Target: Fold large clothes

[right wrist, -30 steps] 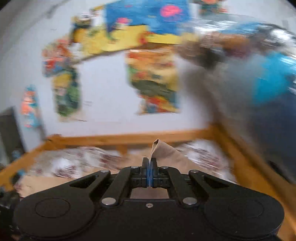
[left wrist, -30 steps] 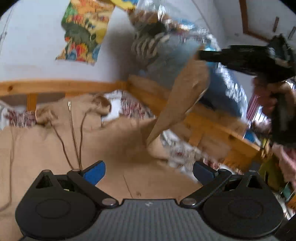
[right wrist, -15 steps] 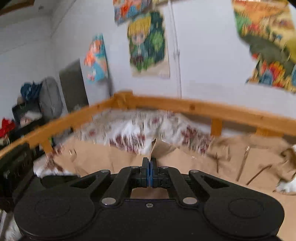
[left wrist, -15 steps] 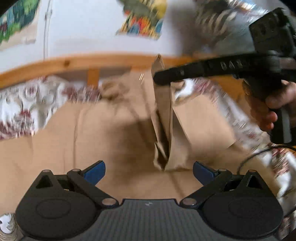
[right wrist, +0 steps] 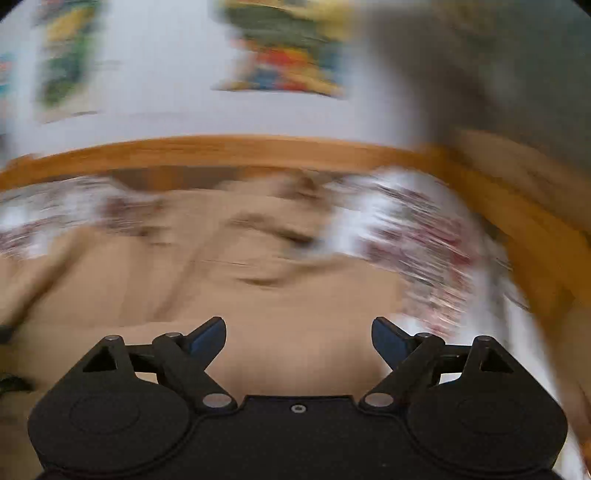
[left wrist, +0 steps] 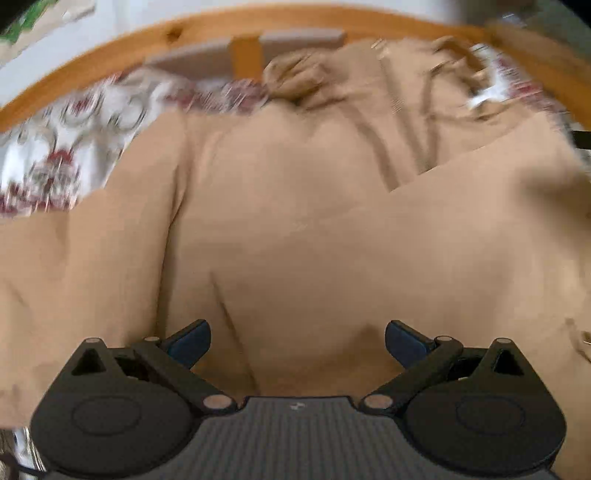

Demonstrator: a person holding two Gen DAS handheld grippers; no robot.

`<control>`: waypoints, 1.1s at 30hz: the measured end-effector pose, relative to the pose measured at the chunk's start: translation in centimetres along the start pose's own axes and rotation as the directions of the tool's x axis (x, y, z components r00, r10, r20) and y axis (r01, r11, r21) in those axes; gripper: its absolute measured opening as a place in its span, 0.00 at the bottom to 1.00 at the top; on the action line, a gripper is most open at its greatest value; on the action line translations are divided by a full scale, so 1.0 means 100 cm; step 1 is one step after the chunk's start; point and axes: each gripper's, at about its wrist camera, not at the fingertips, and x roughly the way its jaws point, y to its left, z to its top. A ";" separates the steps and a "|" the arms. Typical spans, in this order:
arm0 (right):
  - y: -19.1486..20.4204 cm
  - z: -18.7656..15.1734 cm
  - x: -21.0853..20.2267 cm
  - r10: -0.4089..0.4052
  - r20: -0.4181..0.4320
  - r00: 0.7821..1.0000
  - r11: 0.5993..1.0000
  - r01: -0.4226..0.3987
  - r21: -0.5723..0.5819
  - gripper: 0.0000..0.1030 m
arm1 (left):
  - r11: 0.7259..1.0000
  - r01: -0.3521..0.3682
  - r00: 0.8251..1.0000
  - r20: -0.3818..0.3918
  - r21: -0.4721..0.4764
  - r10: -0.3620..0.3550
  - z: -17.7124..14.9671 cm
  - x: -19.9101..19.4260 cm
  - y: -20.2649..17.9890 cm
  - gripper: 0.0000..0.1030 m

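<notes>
A large tan hooded garment [left wrist: 295, 229] lies spread on the bed, with its hood and drawstrings at the far end and one sleeve [left wrist: 461, 206] folded across the body. My left gripper [left wrist: 297, 341] is open and empty just above the cloth. In the blurred right wrist view the garment [right wrist: 207, 280] fills the middle. My right gripper [right wrist: 298, 338] is open and empty above its near part.
A floral bedsheet [left wrist: 55, 155] shows at the left and, in the right wrist view, at the right [right wrist: 424, 240]. A wooden bed rail [left wrist: 221, 29] runs along the far side and right side [right wrist: 535, 236]. Posters [right wrist: 288, 55] hang on the wall.
My right gripper has opened and let go of the tan sleeve it was holding up. The sleeve now lies folded across the garment. Both views have dropped toward the cloth.
</notes>
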 end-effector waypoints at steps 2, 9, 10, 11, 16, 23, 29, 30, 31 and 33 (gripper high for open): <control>-0.028 -0.007 0.018 0.008 -0.040 0.999 0.990 -0.002 0.140 0.79 | 0.999 0.010 1.000 -0.023 -0.036 -0.011 -0.003 0.009 0.005 0.99; -0.045 -0.023 0.042 -0.045 -0.118 0.992 0.982 0.066 0.176 0.07 | 1.000 0.015 1.000 0.007 -0.018 -0.015 -0.010 0.013 0.006 1.00; -0.041 -0.021 0.041 -0.066 -0.125 0.990 0.986 0.084 0.142 0.07 | 1.000 0.013 1.000 0.009 -0.015 -0.013 -0.010 0.014 0.006 1.00; -0.042 -0.021 0.041 -0.066 -0.133 0.989 0.987 0.084 0.138 0.07 | 1.000 0.011 1.000 0.011 -0.012 -0.011 -0.010 0.014 0.005 1.00; -0.027 -0.018 0.009 -0.085 -0.123 0.989 0.992 0.095 0.078 0.39 | 0.998 0.038 0.999 0.007 -0.051 -0.038 -0.011 0.004 0.008 0.99; 0.015 -0.076 -0.008 -0.158 -0.197 0.968 0.973 0.119 -0.197 0.57 | 1.000 0.015 1.000 -0.010 -0.008 -0.015 -0.025 -0.006 0.006 0.99; 0.028 -0.074 -0.037 -0.212 -0.111 0.971 0.976 0.205 -0.072 0.70 | 0.991 0.007 0.996 0.086 -0.136 0.005 -0.032 -0.046 0.032 0.99; 0.033 -0.073 -0.046 -0.210 -0.095 0.973 0.978 0.208 -0.031 0.72 | 0.984 -0.016 0.992 0.118 -0.177 0.037 -0.036 -0.056 0.040 0.99; 0.040 -0.072 -0.057 -0.202 -0.081 0.976 0.978 0.205 0.027 0.78 | 0.974 -0.047 0.986 0.143 -0.220 0.080 -0.040 -0.066 0.048 0.99; 0.054 -0.075 -0.076 -0.157 -0.042 0.987 0.975 0.161 0.153 0.84 | 0.930 -0.162 0.958 0.172 -0.329 0.228 -0.051 -0.087 0.067 0.99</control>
